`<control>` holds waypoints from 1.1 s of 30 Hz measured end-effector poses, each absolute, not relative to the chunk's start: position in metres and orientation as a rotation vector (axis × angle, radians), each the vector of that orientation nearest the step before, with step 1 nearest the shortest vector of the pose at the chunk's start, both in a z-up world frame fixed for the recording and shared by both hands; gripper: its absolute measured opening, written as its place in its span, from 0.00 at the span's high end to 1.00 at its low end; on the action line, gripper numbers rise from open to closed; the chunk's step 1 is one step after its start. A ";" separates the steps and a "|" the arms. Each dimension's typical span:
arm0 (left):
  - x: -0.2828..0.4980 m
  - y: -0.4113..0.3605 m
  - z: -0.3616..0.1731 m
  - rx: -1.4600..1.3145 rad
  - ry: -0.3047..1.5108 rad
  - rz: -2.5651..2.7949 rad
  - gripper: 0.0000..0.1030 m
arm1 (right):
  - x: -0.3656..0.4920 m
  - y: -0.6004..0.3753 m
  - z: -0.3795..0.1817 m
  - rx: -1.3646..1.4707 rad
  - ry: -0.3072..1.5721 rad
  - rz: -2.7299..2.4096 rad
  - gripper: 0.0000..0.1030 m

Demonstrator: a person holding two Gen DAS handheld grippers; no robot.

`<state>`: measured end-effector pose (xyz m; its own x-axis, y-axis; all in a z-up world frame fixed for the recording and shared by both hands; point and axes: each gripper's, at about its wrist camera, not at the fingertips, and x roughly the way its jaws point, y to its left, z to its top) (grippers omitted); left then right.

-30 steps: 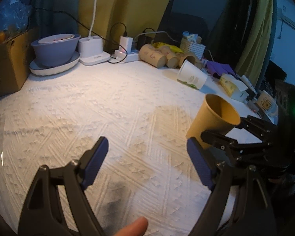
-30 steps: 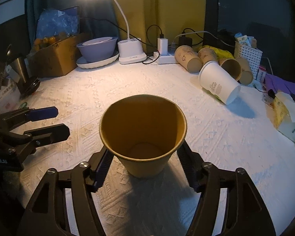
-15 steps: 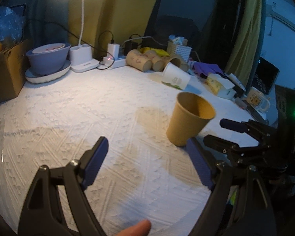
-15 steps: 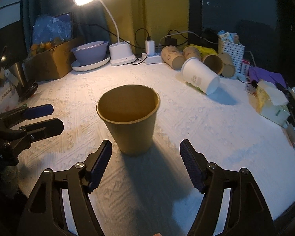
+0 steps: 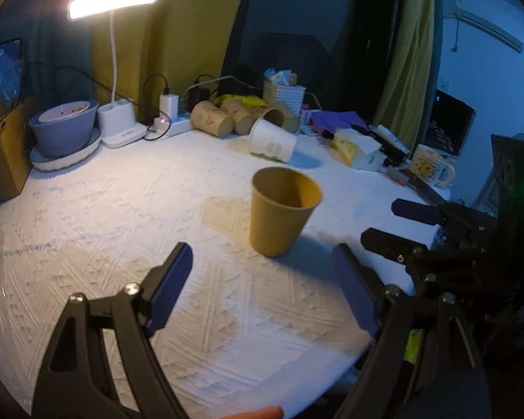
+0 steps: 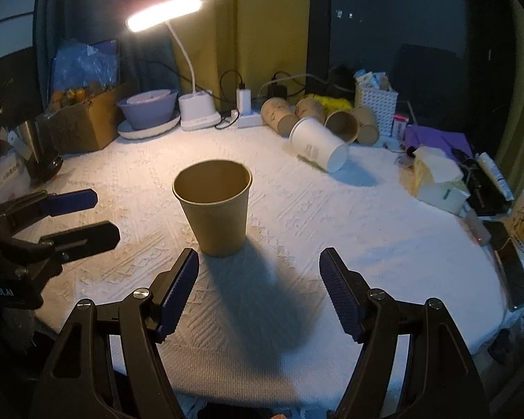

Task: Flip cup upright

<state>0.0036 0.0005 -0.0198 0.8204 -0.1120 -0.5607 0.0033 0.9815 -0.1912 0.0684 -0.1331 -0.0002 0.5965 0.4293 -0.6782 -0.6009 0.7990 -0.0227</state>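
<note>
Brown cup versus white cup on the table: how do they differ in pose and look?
The brown cup stands upright with its mouth up; the white cup lies on its side. The brown cup is plain kraft; the white cup carries a small print. The brown cup stands alone mid-table; the white cup lies beside the toppled cups at the back. Both are free of any tongs.

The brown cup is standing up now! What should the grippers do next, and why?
Probably just back the right gripper a little further away. The brown cup stands upright on the white cloth, open end up, and both grippers are open and clear of it, the left gripper too.
</note>
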 end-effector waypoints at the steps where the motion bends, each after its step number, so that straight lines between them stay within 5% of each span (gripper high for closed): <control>1: 0.002 -0.001 -0.018 -0.185 0.602 -0.066 0.19 | 0.066 -0.135 0.003 -0.258 0.703 0.605 0.27; 33: -0.052 -0.005 0.069 -0.118 0.312 0.031 0.19 | 0.020 -0.157 0.106 -0.234 0.456 0.556 0.27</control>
<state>-0.0519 -0.0054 0.0690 0.9514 0.0119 -0.3078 -0.0482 0.9927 -0.1108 0.0203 -0.1567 0.1055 0.7534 0.4535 -0.4761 -0.5553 0.8266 -0.0914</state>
